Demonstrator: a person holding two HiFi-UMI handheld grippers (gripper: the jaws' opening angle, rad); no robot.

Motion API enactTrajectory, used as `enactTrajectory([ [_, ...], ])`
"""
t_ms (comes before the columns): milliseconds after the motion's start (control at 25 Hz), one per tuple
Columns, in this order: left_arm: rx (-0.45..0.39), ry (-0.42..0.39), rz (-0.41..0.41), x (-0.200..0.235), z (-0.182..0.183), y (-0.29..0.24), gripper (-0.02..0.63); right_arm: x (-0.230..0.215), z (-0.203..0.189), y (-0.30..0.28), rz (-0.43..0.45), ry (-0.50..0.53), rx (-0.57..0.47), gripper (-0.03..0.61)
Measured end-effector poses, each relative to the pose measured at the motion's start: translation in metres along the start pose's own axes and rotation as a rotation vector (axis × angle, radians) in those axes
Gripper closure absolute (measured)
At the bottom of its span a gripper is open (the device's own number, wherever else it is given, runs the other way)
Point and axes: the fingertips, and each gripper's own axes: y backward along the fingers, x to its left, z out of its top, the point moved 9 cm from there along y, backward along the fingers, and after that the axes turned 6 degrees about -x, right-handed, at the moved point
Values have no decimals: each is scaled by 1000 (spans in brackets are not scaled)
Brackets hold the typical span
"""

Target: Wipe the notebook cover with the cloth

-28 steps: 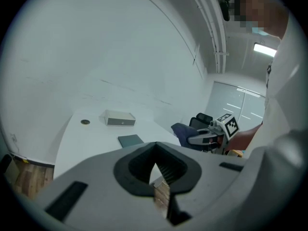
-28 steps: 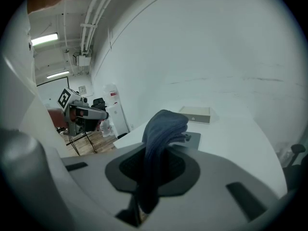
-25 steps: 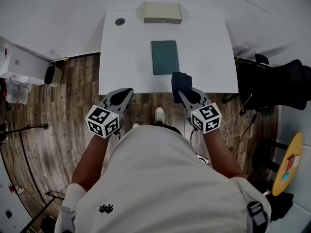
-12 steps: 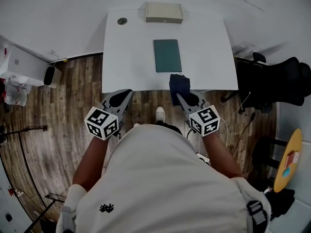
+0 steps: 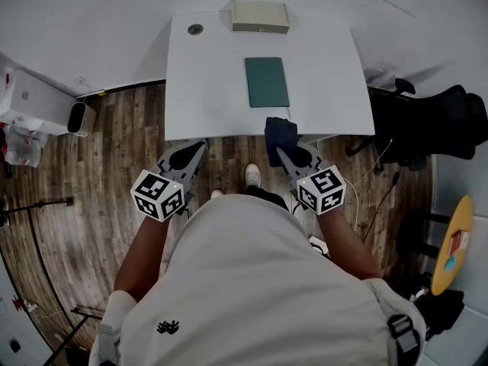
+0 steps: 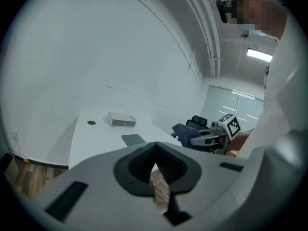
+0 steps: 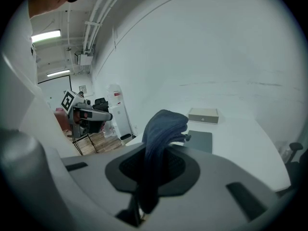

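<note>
The dark green, flat rectangular notebook (image 5: 267,81) lies closed on the white table (image 5: 206,90), about midway between the table's near and far edges and slightly right of centre. Nothing rests on its cover.

The dark blue cloth (image 5: 280,137) is not on the notebook. It hangs bunched from the right gripper (image 5: 290,155), whose jaws are clamped on it (the right gripper view shows the fabric running up out of the pinch). In the head view the cloth sits at the near table edge, just short of the notebook and apart from it.

Judge the status as follows: the cloth is in your grasp, and no wiping contact shows. What is left is to bring the cloth forward onto the cover and make the wiping strokes.

The left gripper (image 5: 187,157) is held off the table at your left, over the wooden floor (image 5: 114,166). Its jaws are drawn together with nothing between them. It is free to steady the notebook if the cover slides under the cloth.

Nothing stands between the cloth and the notebook. Beyond the notebook, a beige flat box (image 5: 261,17) sits at the far edge, well apart from it. A small round dark fitting (image 5: 196,29) lies at the far left corner. A black office chair (image 5: 435,128) stands to the right of the table, clear of the working area.
</note>
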Motion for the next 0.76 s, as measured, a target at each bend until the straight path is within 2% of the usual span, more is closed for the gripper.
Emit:
enactTrajectory([
  [760,-33,33,-26,-2,-33,31,609,43,-22,25,-45,27,64,534],
])
